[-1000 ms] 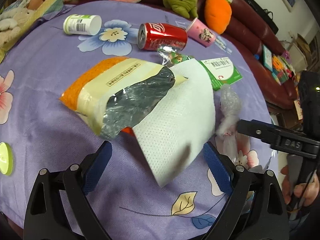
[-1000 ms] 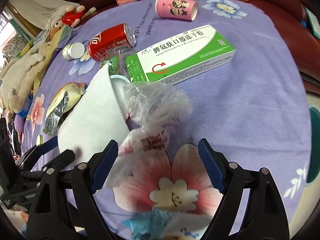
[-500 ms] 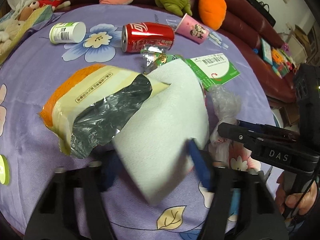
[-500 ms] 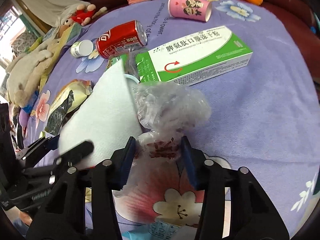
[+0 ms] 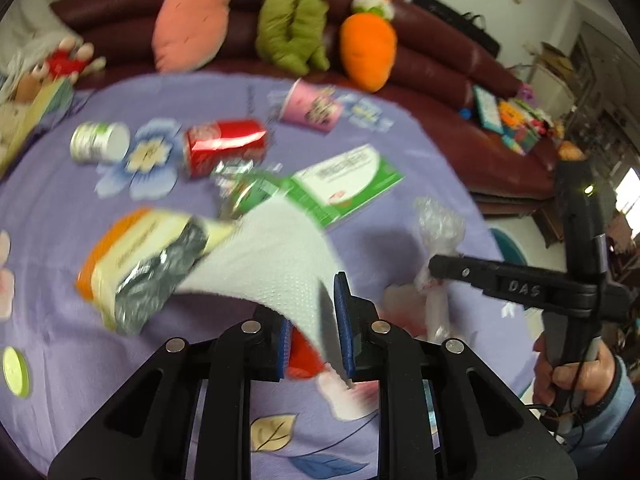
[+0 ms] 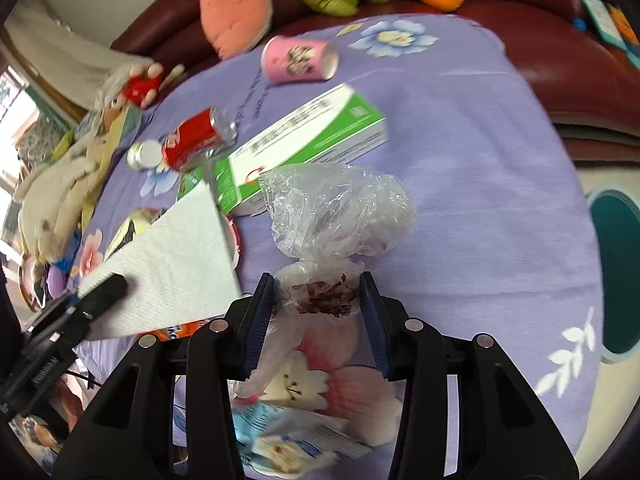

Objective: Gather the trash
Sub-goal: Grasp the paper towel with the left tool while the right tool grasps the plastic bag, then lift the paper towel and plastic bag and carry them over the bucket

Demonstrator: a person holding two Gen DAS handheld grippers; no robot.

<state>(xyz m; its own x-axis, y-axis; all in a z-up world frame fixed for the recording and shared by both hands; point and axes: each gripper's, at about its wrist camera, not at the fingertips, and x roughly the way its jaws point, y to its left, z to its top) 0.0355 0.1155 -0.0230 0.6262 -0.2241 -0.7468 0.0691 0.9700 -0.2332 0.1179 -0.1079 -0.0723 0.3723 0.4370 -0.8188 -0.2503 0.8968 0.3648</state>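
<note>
A round tabletop (image 5: 60, 216) under a lilac cloth printed with flowers and leaves carries the litter. A dark red leather sofa (image 5: 448, 76) curves behind it, lined with plush toys: a pink one (image 5: 192, 12), a green one (image 5: 296, 20) and an orange carrot (image 5: 370, 50). Books or boxes in bright colours lie on the sofa's far end, and a framed picture hangs on the pale wall.

The left claw (image 5: 312, 340) has just been closing and now pinches a corner of the white paper towel (image 5: 276, 256), which lifts off the cloth toward the claw, its far edge over an orange-and-cream foil-lined snack bag (image 5: 136, 264). The right claw (image 6: 316, 316) has closed too, its blue pads pressing both sides of a crumpled clear plastic bag (image 6: 340, 212) with dark red print; the bag's puffed end stands ahead of the fingers.

Still on the cloth lie a red soda can (image 5: 224, 150) on its side, a white bottle (image 5: 100, 146), a pink paper cup (image 5: 310, 106) tipped over, a green-and-white medicine box (image 5: 348, 182) and a yellow-green lid (image 5: 14, 370) at the near edge. A hand (image 5: 576, 372) in a blue sleeve holds the right claw's handle.
</note>
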